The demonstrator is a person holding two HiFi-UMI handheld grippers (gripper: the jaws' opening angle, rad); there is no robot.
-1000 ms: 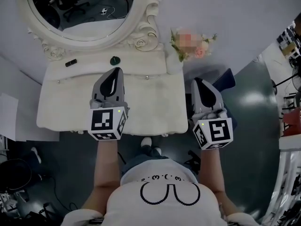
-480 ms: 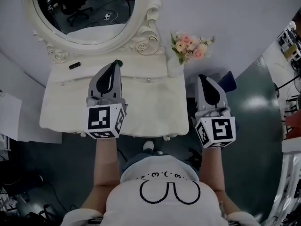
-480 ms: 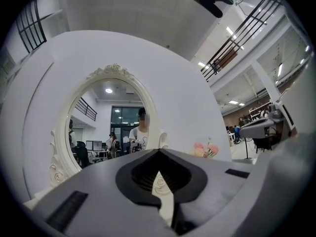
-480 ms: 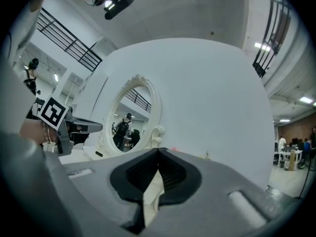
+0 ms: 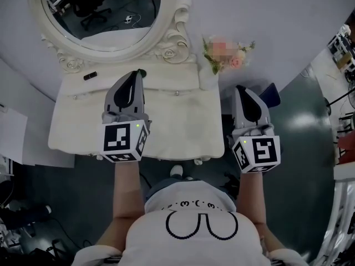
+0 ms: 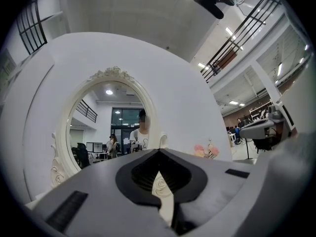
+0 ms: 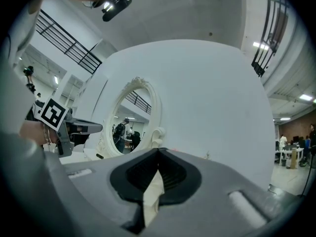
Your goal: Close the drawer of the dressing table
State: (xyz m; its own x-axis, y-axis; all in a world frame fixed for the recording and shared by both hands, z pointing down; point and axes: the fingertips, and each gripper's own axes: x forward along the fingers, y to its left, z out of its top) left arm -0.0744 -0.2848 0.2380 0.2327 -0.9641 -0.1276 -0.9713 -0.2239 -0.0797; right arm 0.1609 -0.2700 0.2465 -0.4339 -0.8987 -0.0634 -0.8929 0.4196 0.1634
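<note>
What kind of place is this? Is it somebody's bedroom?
Probably not a real bedroom. It looks like a big workplace hall with a bedroom corner set up: a white dressing table with an oval mirror and flowers, but office chairs show in the mirror, and balcony railings run overhead.

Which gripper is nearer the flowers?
Right. The right gripper is just in front of the flowers, past the right edge of the table; the left gripper is over the table's middle, near the mirror, well to their left.

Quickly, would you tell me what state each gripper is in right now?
Left gripper: closed, holding nothing.
Right gripper: closed, holding nothing.
</note>
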